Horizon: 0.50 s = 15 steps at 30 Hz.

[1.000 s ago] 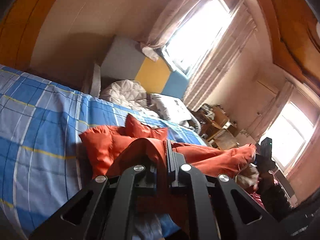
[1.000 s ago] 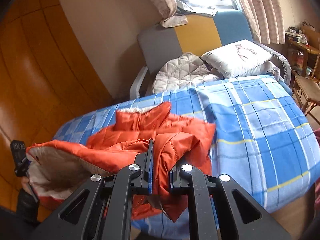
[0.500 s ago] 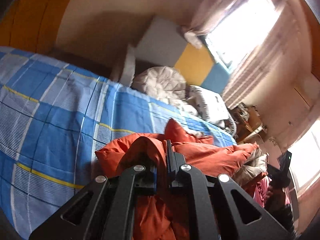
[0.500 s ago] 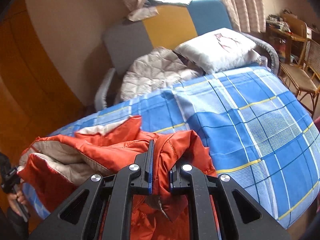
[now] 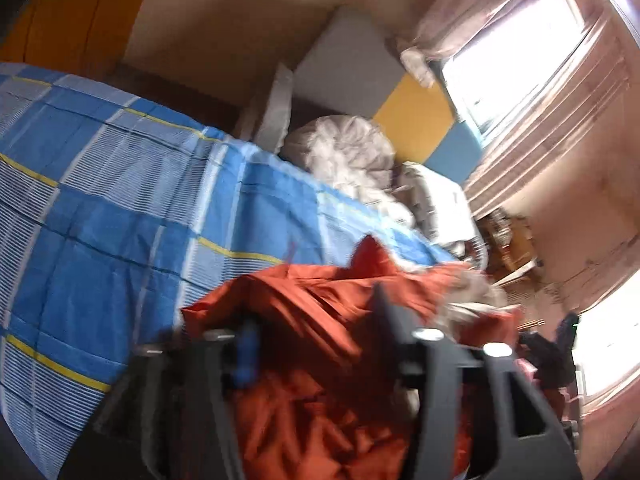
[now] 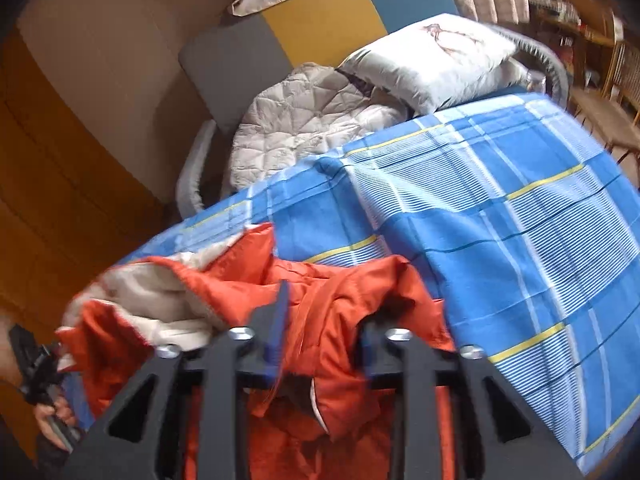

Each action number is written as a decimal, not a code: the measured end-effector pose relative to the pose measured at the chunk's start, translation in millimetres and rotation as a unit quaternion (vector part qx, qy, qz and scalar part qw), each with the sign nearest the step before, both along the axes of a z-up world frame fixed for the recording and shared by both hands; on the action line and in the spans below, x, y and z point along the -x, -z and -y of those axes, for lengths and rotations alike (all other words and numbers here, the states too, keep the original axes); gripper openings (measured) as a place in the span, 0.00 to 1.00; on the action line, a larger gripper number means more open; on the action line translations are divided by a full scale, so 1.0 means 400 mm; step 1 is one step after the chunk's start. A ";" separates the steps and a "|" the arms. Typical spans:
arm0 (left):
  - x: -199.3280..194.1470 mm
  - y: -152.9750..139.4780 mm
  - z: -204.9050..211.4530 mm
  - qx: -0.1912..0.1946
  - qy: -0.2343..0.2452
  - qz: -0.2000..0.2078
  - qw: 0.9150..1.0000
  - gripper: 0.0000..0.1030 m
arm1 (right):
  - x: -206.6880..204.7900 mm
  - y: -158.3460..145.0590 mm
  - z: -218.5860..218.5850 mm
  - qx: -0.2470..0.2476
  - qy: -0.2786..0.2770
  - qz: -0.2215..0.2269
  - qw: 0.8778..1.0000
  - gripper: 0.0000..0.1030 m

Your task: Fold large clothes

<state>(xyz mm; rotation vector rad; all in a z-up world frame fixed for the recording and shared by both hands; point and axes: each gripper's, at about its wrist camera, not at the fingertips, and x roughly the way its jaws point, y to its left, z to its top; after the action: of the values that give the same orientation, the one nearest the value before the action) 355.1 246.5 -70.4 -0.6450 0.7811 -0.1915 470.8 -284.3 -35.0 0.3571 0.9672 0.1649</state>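
Observation:
An orange padded jacket [image 5: 320, 288] with a cream lining [image 6: 152, 292] lies bunched near the front edge of the bed's blue checked cover [image 5: 100, 240]. My left gripper [image 5: 316, 332] hangs over its left part. Its jaws are opening, and loose fabric lies between the fingers without being pinched. My right gripper [image 6: 324, 328] is over the jacket [image 6: 332, 292] too, jaws opening, with a fold of orange cloth slack between them. At the far left of the right wrist view, a hand [image 6: 52, 416] holds the left gripper's handle.
At the head of the bed [image 6: 500, 220] lie a beige quilted blanket [image 6: 312, 120] and a white pillow [image 6: 440, 56], in front of a grey, yellow and blue headboard. A wooden chair [image 6: 616, 92] stands to the right. A curtained window [image 5: 520, 60] is bright behind.
Both grippers came down and forward over the bed with the jacket. Their jaws, shut on the orange fabric before, now stand apart, and the cloth has slumped onto the cover.

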 end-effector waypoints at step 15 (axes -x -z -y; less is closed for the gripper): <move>0.081 -0.066 -0.064 0.006 -0.001 0.050 0.999 0.86 | 0.112 -0.078 0.062 -0.019 0.015 0.057 0.998 0.82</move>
<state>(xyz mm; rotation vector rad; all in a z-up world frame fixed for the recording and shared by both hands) 322.7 272.2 -44.0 -0.6437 0.6828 -0.2252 426.0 -309.3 -3.8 0.3928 0.8463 0.1746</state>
